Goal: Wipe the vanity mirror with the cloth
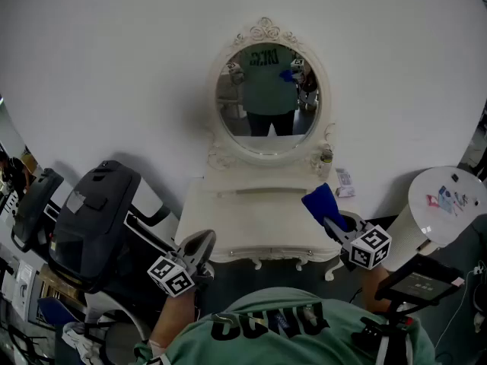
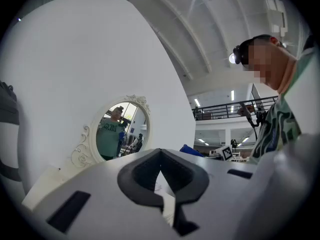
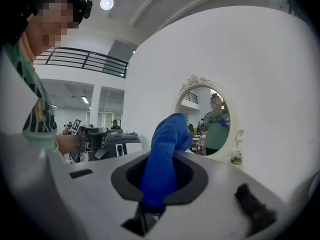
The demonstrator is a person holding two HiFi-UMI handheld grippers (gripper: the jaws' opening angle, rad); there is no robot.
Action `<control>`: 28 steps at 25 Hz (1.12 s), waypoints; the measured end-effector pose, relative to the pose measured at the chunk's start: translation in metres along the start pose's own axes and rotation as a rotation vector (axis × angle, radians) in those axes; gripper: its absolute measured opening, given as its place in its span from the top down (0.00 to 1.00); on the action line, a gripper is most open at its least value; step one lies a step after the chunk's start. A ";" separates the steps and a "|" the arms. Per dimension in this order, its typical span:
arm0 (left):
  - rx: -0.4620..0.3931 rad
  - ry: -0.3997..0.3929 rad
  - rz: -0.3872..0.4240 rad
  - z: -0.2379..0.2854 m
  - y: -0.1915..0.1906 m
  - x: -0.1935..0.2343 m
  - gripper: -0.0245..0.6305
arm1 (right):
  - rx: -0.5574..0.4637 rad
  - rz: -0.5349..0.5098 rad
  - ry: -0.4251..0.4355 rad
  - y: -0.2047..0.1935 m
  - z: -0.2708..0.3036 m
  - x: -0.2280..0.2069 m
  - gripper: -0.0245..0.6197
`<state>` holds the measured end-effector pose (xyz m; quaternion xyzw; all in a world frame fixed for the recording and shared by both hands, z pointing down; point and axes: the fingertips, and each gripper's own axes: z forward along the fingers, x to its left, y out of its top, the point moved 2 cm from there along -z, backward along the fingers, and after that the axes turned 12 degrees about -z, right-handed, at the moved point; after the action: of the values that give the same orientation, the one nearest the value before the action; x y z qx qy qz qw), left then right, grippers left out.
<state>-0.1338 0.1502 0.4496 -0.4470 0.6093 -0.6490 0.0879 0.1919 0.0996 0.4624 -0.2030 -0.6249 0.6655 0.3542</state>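
**Q:** Which tool carries the cloth, and how are the tools set?

**A:** The right tool (image 1: 332, 224) is pinched on the blue cloth (image 1: 323, 201). In the right gripper view the cloth (image 3: 168, 139) rises from between the pads of that tool (image 3: 159, 180) and folds over at its top. The left tool (image 1: 199, 243) is pressed together on nothing. In the left gripper view, only a thin sliver of light shows between its dark pads (image 2: 161, 173).

**Q:** Where does the cloth sit relative to the vanity mirror?

**A:** The oval vanity mirror (image 1: 266, 101) stands upright at the back of the white bench (image 1: 228, 223), against the wall. The cloth is held low, over the bench's right front part. It is below the glass and well apart from it, and touches neither the glass nor the ornate frame. The left tool hangs off the bench's front left corner.

**Q:** How far along is the task?

**A:** Judged from this arrangement, only the pick-up is done: the cloth is in hand and the person faces the mirror (image 3: 212, 129). No part of the glass is under the cloth. The pictures are too coarse to tell whether any of the glass has been cleaned.

**Q:** What is left?

**A:** Probably the whole wipe is left. The right tool must raise the cloth to the mirror (image 2: 116, 131), press it flat, and sweep across the oval out to its rim.
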 end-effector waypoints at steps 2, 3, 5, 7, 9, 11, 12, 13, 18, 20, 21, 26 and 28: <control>0.002 -0.007 -0.012 0.002 -0.001 0.000 0.96 | 0.000 0.001 -0.002 -0.001 -0.001 -0.001 0.89; 0.004 -0.009 -0.012 0.002 -0.002 0.000 0.96 | 0.001 0.001 -0.003 -0.002 -0.001 -0.001 0.89; 0.008 -0.013 -0.007 0.004 -0.002 -0.001 0.96 | 0.001 -0.001 -0.006 -0.003 -0.002 -0.001 0.89; 0.009 -0.018 -0.006 0.006 -0.003 -0.002 0.96 | 0.001 -0.004 -0.009 -0.005 -0.003 -0.002 0.89; 0.009 -0.024 -0.008 0.008 -0.003 -0.002 0.96 | 0.000 -0.005 -0.010 -0.005 -0.003 -0.003 0.89; 0.009 -0.029 -0.006 0.010 -0.003 -0.003 0.96 | -0.004 0.003 -0.006 -0.005 -0.004 -0.003 0.89; 0.010 -0.030 -0.003 0.011 -0.004 -0.003 0.96 | -0.008 0.009 -0.005 -0.005 -0.004 -0.004 0.89; 0.010 -0.032 -0.001 0.012 -0.004 -0.004 0.96 | -0.015 0.017 -0.007 -0.006 -0.005 -0.005 0.89; 0.013 -0.041 0.005 0.021 -0.011 -0.003 0.96 | -0.034 0.034 -0.015 -0.012 -0.010 -0.013 0.89; 0.012 -0.046 0.008 0.027 -0.013 -0.004 0.96 | -0.036 0.019 -0.009 -0.014 -0.010 -0.014 0.89; 0.012 -0.050 0.011 0.031 -0.013 -0.004 0.96 | -0.038 0.012 -0.005 -0.014 -0.011 -0.015 0.89; 0.023 -0.055 0.010 0.070 -0.017 -0.021 0.96 | -0.032 0.002 0.022 -0.011 -0.028 -0.045 0.89; 0.025 -0.052 0.007 0.090 -0.026 -0.032 0.96 | -0.032 0.001 0.032 -0.016 -0.043 -0.063 0.89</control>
<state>-0.0418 0.1139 0.4442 -0.4606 0.6003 -0.6443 0.1113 0.2680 0.0831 0.4608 -0.2194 -0.6295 0.6524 0.3605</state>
